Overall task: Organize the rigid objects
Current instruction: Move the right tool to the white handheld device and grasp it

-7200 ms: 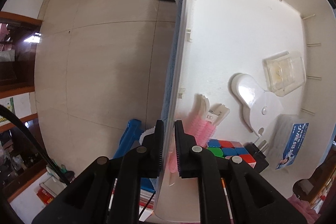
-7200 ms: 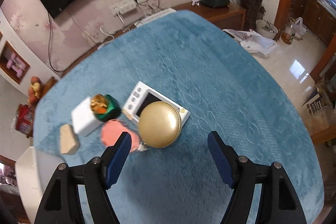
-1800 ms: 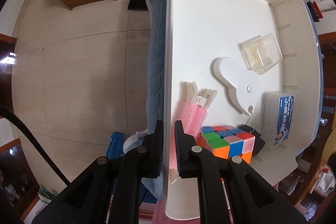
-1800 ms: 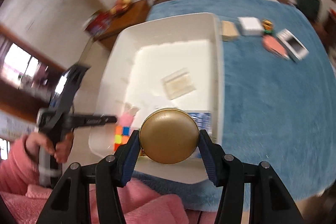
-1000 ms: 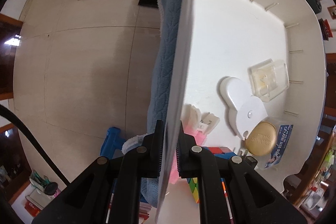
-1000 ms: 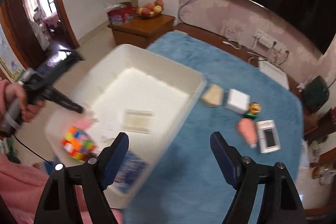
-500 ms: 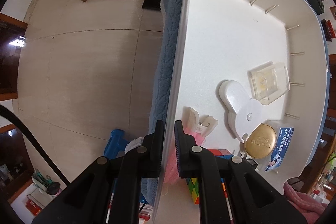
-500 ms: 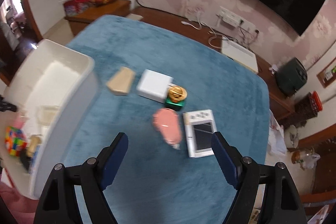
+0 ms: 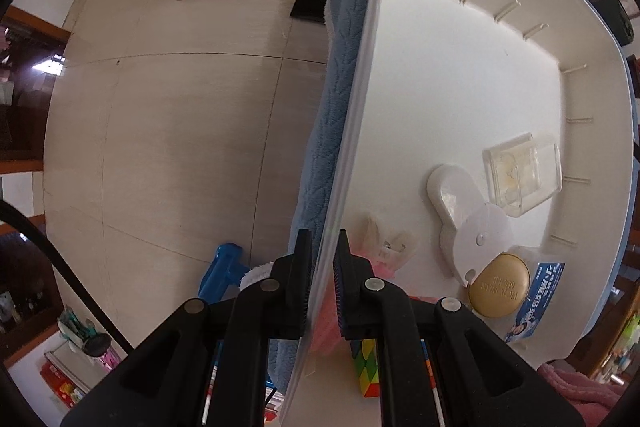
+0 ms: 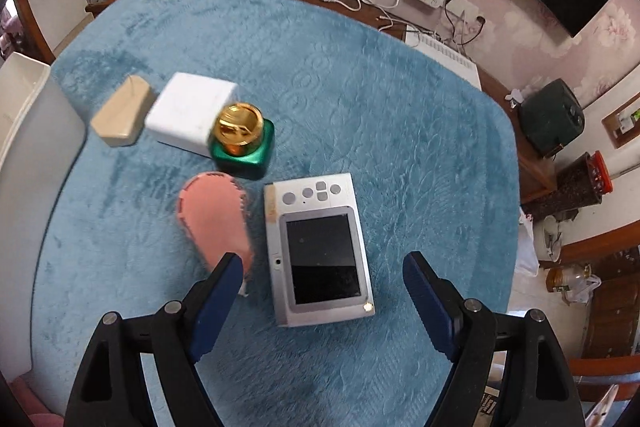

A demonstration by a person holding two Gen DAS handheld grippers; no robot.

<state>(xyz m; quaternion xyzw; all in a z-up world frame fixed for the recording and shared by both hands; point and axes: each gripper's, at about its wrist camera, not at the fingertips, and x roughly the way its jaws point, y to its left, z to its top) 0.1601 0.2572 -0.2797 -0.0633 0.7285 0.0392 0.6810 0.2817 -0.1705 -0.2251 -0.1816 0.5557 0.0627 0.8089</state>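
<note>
Pink floral wallpaper with wall sockets is seen behind a counter (image 10: 360, 75) covered in blue plush cloth. Over it the right claw (image 10: 323, 277) is held wide and empty, and the silver handheld device (image 10: 320, 247) lies directly between its fingers, screen up, its long axis running away from the claw roughly along the line of approach. Just to the left, a pink brush (image 10: 214, 219) lies beside the device, its near end partly hidden by the left finger; it could be caught if the claw is lowered as it stands. Farther off, a green bottle with a gold cap (image 10: 242, 139), a white box (image 10: 190, 113) and a tan wedge (image 10: 122, 111) are grouped near the white bin (image 9: 460, 75). The bin's near wall is pinched by the left claw (image 9: 322, 283), closed narrowly on the rim. Inside the bin a gold round tin (image 9: 499, 285), a clear case (image 9: 520, 179), a white flat piece (image 9: 464, 215) and a colour cube (image 9: 366, 367) are seen. The device is judged the likely next pick, the right claw being far nearer.
</note>
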